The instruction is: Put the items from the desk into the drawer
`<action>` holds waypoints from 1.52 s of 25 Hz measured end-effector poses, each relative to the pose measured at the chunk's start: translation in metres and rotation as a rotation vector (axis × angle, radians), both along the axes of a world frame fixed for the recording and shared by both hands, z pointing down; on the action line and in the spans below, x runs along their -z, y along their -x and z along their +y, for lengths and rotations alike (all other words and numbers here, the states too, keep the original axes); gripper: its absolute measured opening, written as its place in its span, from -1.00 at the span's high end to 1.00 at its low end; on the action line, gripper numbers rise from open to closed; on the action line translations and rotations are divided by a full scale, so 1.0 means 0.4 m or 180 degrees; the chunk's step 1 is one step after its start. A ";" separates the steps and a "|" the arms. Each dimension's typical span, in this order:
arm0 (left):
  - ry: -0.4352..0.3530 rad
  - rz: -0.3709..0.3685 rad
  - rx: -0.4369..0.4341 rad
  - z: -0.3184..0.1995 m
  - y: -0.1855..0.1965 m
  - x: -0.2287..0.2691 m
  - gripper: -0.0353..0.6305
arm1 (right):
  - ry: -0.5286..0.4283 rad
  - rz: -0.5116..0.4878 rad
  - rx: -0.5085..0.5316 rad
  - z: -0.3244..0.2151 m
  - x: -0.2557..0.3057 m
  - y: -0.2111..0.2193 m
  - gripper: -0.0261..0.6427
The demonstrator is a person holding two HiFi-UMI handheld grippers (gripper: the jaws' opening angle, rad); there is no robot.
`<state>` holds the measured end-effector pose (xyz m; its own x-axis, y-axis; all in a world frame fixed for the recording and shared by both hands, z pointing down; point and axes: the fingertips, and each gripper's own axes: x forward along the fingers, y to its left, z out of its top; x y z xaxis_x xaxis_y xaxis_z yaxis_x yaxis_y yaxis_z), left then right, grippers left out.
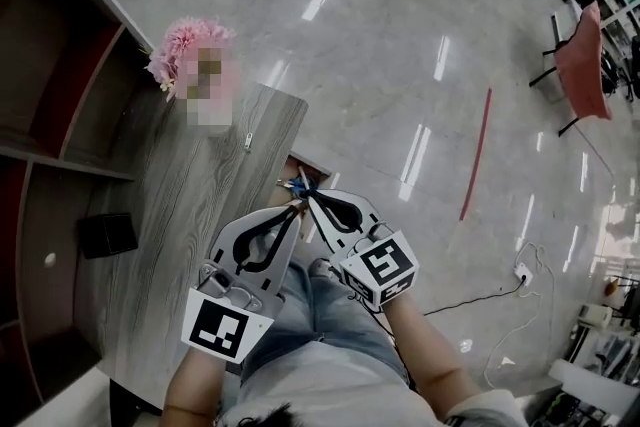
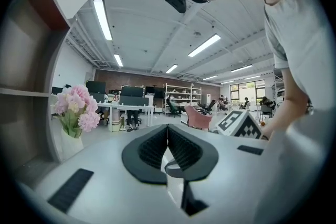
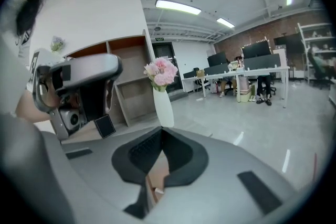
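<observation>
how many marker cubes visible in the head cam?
2. One marker cube sits on the left gripper, at lower left. The other sits on the right gripper, just right of it. None appears hidden.

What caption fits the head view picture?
The left gripper and right gripper, both shut, tips close at the desk edge, pink flowers beyond.
</observation>
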<state>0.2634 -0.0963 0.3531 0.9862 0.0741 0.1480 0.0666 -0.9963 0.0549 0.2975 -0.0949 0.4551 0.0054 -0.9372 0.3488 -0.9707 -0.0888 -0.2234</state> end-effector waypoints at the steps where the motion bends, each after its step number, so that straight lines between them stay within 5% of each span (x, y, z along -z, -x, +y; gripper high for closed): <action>1: -0.0011 0.0025 -0.0002 0.008 0.000 0.008 0.86 | -0.0066 0.0042 0.0017 0.007 0.031 -0.002 0.89; 15: -0.0163 0.0303 -0.0003 0.153 0.063 0.117 0.86 | -0.0812 0.0531 0.0121 0.218 0.367 0.091 0.89; 38: -0.0297 0.0453 0.0088 0.294 0.175 0.170 0.86 | -0.1094 0.0664 0.0362 0.333 0.450 0.225 0.90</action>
<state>0.1934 0.0212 0.2853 0.9992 0.0390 0.0115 0.0395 -0.9982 -0.0460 0.2075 0.0382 0.2752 -0.0673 -0.9976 0.0181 -0.9976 0.0670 -0.0190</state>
